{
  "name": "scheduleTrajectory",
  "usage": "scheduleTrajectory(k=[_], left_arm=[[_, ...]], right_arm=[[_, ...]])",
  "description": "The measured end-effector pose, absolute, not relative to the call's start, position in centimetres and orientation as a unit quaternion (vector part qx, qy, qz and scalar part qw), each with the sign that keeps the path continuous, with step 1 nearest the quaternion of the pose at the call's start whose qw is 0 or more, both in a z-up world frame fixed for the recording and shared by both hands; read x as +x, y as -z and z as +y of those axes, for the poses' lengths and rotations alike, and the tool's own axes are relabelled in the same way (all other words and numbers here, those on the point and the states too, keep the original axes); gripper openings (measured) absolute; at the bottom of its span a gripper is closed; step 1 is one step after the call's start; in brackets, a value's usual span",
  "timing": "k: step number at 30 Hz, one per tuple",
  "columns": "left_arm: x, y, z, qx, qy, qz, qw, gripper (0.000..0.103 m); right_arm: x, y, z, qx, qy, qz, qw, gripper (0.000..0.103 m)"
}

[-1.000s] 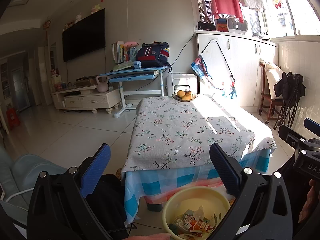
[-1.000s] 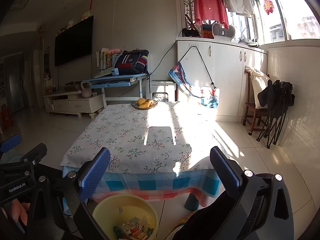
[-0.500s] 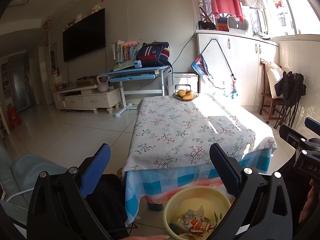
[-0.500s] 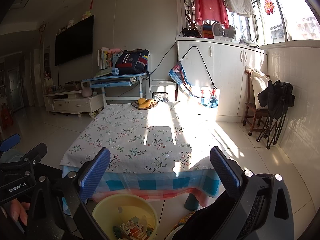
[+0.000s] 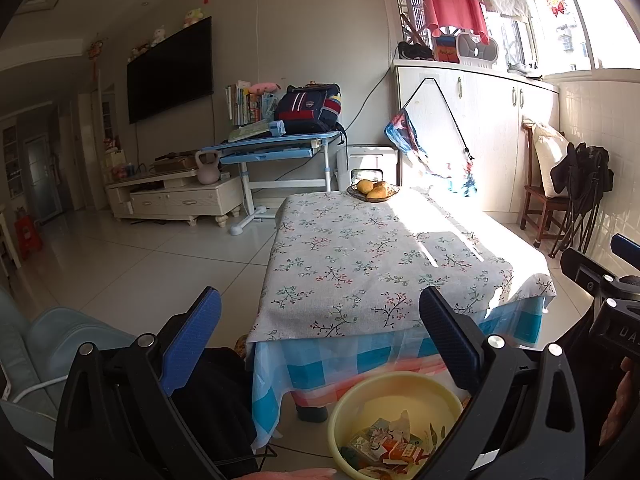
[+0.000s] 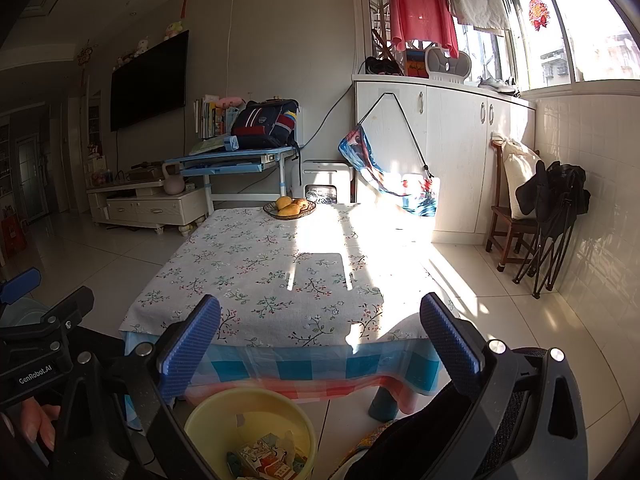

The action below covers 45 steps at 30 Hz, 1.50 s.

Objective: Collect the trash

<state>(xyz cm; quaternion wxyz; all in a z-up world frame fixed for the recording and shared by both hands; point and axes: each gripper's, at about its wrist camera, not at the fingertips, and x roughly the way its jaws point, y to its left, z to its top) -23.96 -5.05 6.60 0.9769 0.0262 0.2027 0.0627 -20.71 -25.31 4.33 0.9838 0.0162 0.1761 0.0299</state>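
A yellow plastic bin [image 5: 400, 396] stands on the floor in front of a low table; it also shows in the right wrist view [image 6: 248, 412]. Inside lie small cartons and crumpled wrappers [image 5: 388, 446], which also show in the right wrist view [image 6: 264, 456]. My left gripper [image 5: 320, 320] is open and empty, held above and behind the bin. My right gripper [image 6: 320, 320] is open and empty, beside the left one. The table top [image 5: 360, 248] with its floral cloth carries no trash that I can see.
A dish of yellow fruit [image 5: 373, 190] sits at the table's far end. A blue desk with a backpack [image 5: 308, 108], a TV stand [image 5: 176, 196], white cabinets [image 6: 440, 152] and a chair with bags [image 6: 540, 200] line the walls. A pale blue seat [image 5: 48, 344] is at my left.
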Motion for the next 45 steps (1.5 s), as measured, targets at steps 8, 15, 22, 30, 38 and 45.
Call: scheduleTrajectory(k=[8, 15, 22, 30, 38, 45], left_arm=[[-24.0, -6.4, -5.1, 0.028, -0.065, 0.201, 0.977, 0.096], [-24.0, -6.4, -5.1, 0.028, -0.066, 0.201, 0.977, 0.096], [-23.9, -6.5, -5.1, 0.026, -0.064, 0.202, 0.977, 0.096], [-24.5, -6.6, -5.4, 0.025, -0.053, 0.19, 0.98, 0.096], [-24.0, -6.4, -4.7, 0.005, -0.057, 0.201, 0.978, 0.096], [-23.3, -6.1, -4.5, 0.006, -0.059, 0.22, 0.974, 0.096]], right_arm=[[-20.7, -4.4, -25.3, 0.016, -0.03, 0.176, 0.984, 0.096], [-20.7, -4.4, -25.3, 0.016, -0.03, 0.176, 0.984, 0.096], [-20.7, -4.4, -25.3, 0.016, -0.03, 0.176, 0.984, 0.096], [-20.7, -4.4, -25.3, 0.016, -0.031, 0.177, 0.984, 0.096], [-20.7, -4.2, -25.3, 0.015, -0.031, 0.177, 0.984, 0.096], [-20.7, -4.2, -25.3, 0.015, -0.031, 0.178, 0.983, 0.096]])
